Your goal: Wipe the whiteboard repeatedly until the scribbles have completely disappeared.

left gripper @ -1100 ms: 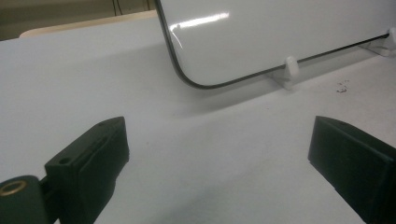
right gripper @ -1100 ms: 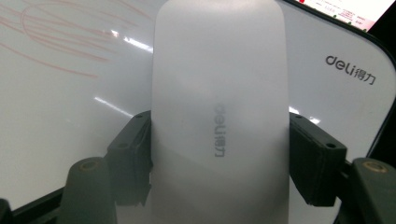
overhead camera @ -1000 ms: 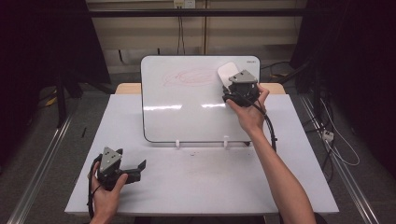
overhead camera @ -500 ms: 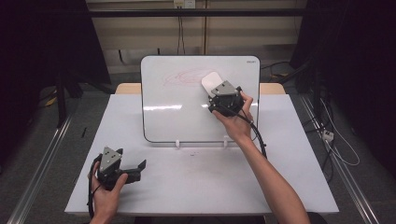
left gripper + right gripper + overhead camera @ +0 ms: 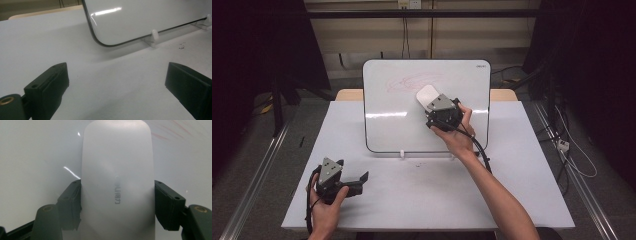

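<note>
High view: the right gripper (image 5: 432, 101) clamps a white eraser (image 5: 427, 95) against the whiteboard (image 5: 382, 125), near faint red marks (image 5: 412, 81) by its top edge. The left gripper (image 5: 354, 181) rests near the table's (image 5: 522, 170) front left corner.

Left gripper view: jaws wide apart, nothing between them, board corner (image 5: 100, 42) ahead.

Right gripper view: both jaws pinch the eraser's (image 5: 117, 182) sides.

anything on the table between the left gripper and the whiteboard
No. In the left gripper view, bare white table runs from the open left gripper to the whiteboard.
</note>
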Tool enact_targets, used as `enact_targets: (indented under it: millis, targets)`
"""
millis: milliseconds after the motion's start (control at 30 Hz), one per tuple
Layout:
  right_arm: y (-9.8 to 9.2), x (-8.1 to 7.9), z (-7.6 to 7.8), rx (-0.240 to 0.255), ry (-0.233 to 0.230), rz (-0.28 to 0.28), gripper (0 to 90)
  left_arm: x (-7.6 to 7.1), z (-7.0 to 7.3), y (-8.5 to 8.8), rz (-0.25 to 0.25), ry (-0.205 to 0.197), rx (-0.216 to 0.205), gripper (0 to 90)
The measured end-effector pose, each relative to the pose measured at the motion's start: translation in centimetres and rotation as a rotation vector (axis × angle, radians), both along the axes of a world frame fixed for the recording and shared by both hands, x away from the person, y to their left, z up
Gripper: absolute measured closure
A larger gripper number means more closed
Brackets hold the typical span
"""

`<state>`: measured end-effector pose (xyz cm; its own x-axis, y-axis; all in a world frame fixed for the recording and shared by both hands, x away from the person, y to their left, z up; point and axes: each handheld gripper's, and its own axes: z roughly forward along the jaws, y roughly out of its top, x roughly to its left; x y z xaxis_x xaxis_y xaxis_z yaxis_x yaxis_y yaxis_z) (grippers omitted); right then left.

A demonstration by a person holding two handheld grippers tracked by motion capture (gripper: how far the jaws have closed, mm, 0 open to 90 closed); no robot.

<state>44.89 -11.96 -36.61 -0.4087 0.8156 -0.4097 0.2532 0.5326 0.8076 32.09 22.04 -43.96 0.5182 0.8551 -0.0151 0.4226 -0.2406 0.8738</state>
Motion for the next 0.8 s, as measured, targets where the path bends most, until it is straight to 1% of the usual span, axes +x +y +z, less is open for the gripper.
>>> enact_targets:
  millis: [67, 167, 267, 500, 667, 700, 800]
  targets:
    - [-0.1, 0.3, 0.2, 0.011, 0.0, -0.007, 31.5, 0.0, 0.0, 0.0, 0.001, -0.001, -0.006, 5.0]
    - [-0.5, 0.7, 0.7, 0.022, -0.002, -0.017, 31.5, 0.0, 0.0, 0.1, 0.0, 0.001, 0.0, 5.0]
    - [-1.0, 1.0, 1.2, 0.038, -0.003, -0.034, 31.5, 0.0, 0.0, 0.2, 0.004, -0.003, -0.008, 5.0]
    - [-3.2, 2.1, 2.7, 0.074, -0.015, -0.091, 31.5, -0.1, 0.1, 0.3, 0.005, -0.001, -0.004, 5.0]
    - [-4.8, 2.7, 3.7, 0.113, -0.023, -0.14, 31.5, 0.0, 0.1, 0.3, 0.006, 0.0, -0.006, 5.0]
    - [-5.0, 2.8, 3.8, 0.119, -0.023, -0.142, 31.5, 0.0, 0.1, 0.3, 0.006, 0.0, -0.005, 5.0]
    - [-4.7, 2.7, 3.7, 0.109, -0.035, -0.157, 31.5, 0.0, 0.1, 0.3, 0.01, -0.001, -0.008, 5.0]
